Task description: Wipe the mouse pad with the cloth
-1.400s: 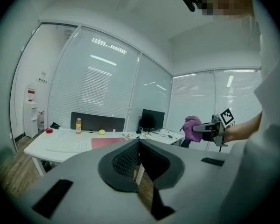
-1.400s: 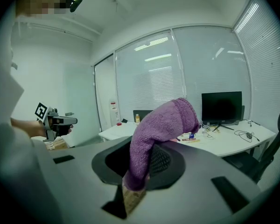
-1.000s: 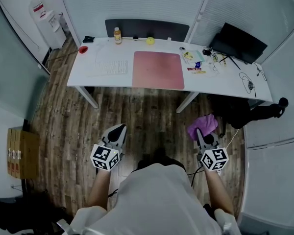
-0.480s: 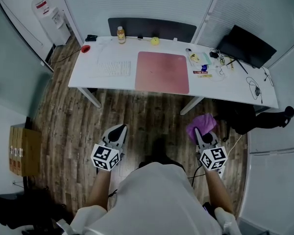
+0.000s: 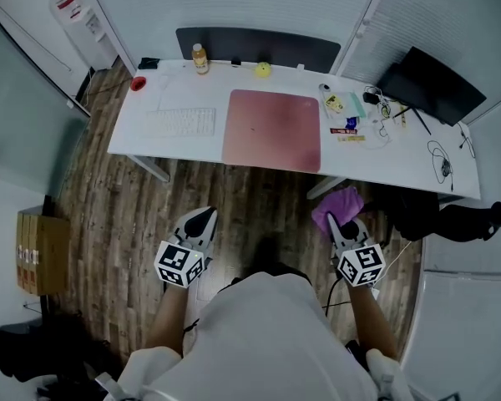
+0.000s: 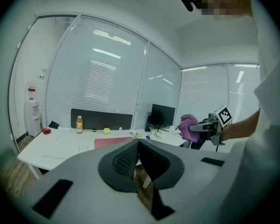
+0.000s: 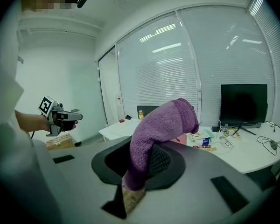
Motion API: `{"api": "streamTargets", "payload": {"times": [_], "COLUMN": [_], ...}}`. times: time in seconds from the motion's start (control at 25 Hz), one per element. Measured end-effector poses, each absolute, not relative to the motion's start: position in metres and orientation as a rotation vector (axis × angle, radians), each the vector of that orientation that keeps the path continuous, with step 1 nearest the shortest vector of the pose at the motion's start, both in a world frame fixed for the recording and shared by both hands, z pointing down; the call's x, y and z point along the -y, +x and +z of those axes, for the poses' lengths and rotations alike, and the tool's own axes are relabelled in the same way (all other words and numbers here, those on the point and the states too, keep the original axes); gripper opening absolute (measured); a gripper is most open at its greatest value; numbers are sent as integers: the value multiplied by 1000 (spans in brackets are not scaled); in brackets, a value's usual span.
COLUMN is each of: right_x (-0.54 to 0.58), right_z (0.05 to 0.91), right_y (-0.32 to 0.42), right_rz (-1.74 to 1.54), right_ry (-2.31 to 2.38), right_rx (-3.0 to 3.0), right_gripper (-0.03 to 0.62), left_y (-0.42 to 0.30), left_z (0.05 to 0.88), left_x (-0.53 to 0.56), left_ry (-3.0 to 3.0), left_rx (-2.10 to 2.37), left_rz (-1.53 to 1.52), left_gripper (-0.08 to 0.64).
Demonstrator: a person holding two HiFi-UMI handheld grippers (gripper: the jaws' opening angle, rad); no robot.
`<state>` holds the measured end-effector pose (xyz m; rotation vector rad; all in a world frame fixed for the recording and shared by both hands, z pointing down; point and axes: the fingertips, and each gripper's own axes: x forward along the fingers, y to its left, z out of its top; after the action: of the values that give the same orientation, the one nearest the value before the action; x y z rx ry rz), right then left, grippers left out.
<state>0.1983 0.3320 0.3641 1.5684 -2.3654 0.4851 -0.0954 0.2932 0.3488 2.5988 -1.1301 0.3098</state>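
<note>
Worktop [image 5: 401, 153] sits closer than a second ago; the person is closing in, both grippers held low off its near edge. Right gripper [image 5: 341, 226] fingers are clamped on the cloth [image 5: 337, 205], bunched past the tips, ready to press down. Pad [image 5: 272, 129] lies bare at 11 o'clock from the cloth, well apart. Left gripper [image 5: 205, 217] fingers are together and empty, probably spare for steadying.

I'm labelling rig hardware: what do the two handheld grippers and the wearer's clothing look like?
The left gripper and right gripper match: grey bodies, dark tapered jaws, each carrying a white cube with black square markers. The person wears a white short-sleeved top.
</note>
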Motion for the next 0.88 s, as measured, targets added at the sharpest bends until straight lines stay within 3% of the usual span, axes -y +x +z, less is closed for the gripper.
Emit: {"api": "streamTargets", "payload": {"times": [0.88], "right_x": [-208], "right_z": [413], "right_y": [265], "right_rz": [638], "right_ry": [1444], "right_rx": [2386], "right_gripper": [72], "left_y": [-16], "left_z": [371], "left_x": [-194], "left_ry": [2498], "left_rx": [1188], "left_rz": [429], "left_gripper": [17]}}
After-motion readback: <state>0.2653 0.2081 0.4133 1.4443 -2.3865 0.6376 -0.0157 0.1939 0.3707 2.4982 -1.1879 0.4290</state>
